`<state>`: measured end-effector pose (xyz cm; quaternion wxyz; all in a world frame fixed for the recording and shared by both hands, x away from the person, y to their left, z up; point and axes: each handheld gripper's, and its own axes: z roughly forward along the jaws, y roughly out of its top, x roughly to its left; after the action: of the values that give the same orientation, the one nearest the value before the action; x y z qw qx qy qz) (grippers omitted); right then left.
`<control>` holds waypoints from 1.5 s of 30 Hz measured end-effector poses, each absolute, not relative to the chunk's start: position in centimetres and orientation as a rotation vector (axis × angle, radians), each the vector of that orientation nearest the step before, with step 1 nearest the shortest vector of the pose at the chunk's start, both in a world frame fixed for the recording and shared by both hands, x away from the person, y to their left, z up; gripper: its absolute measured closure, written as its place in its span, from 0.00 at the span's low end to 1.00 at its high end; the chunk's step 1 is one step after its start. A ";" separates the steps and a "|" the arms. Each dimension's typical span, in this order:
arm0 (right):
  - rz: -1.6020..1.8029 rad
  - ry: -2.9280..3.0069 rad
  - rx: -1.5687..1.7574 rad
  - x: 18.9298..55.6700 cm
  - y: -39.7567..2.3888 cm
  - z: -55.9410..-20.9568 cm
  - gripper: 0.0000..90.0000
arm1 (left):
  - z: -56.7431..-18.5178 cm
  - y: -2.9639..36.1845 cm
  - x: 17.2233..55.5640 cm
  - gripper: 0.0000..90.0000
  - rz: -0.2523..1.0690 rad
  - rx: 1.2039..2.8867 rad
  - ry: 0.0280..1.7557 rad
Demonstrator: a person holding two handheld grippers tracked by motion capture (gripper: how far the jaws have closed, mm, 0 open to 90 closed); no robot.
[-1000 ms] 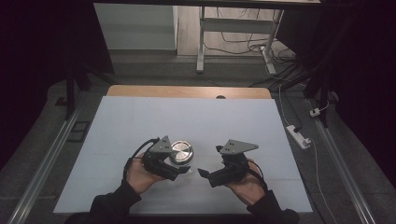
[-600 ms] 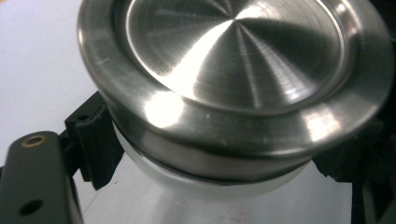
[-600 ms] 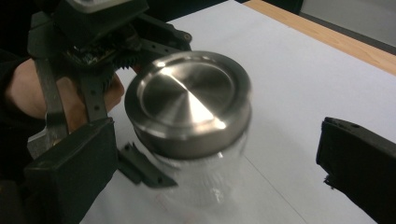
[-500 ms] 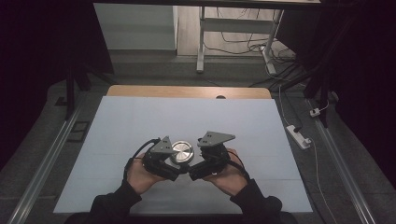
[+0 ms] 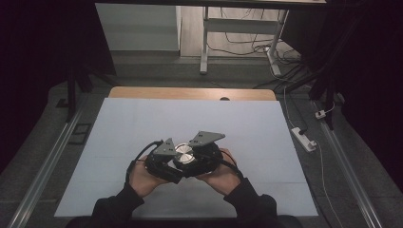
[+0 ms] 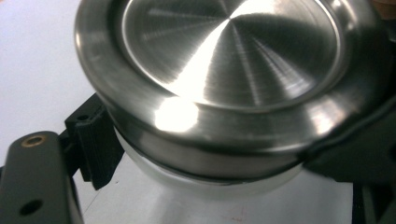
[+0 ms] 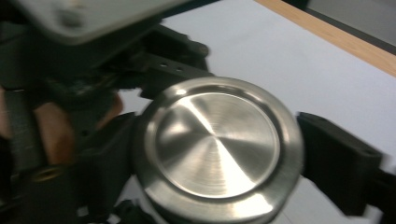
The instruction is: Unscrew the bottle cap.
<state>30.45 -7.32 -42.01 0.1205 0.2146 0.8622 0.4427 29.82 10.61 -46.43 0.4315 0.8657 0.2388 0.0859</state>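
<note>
A person stands at the near side of the table (image 5: 142, 123), which is covered by a pale sheet, and holds one gripper in each hand. Both grippers meet close to the near edge, a little left of the middle, and between them is a round steel container (image 5: 184, 153) with a brushed metal lid.

The left gripper (image 5: 161, 161) is closed on the container. In the left gripper view the steel container (image 6: 224, 84) is very near to the camera and tilted, one black jaw presses on its side at the lower left and the other jaw is at the right edge. Under the lid rim a lighter lower part of the container is visible, and the white sheet is under it.

The right gripper (image 5: 202, 154) comes from the other side. Its jaws have just been closing, and in the right gripper view the lid of the steel container (image 7: 217, 149) sits between the two black jaws: one is against its left side, the other touches the rim at the right. So this gripper also has hold of it, on the lid part. The picture is a little blurred there.

The wooden edge of the table (image 5: 190, 92) is visible at the far side, beyond the sheet. The grey three-cornered plates on both grippers almost touch above the container.
</note>
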 end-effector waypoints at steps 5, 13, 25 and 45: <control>1.294 2.540 0.541 30.5 -7.3 -41.8 0.20 | -46.3 10.9 29.9 0.18 0.187 2.158 0.564; 1.442 2.694 0.364 32.0 -8.4 -41.2 0.20 | -45.8 11.4 30.0 0.18 0.091 2.135 0.466; 1.504 2.755 0.253 32.7 -9.2 -40.6 0.08 | -45.6 11.5 29.8 0.18 0.097 2.130 0.453; 1.287 2.525 0.469 29.7 -7.3 -40.2 0.22 | -45.4 11.2 29.4 0.18 0.192 2.143 0.517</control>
<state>29.67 -7.30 -40.16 0.1343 0.1619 0.8710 0.4440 29.41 11.16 -45.38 0.4478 0.8659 0.2091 0.0775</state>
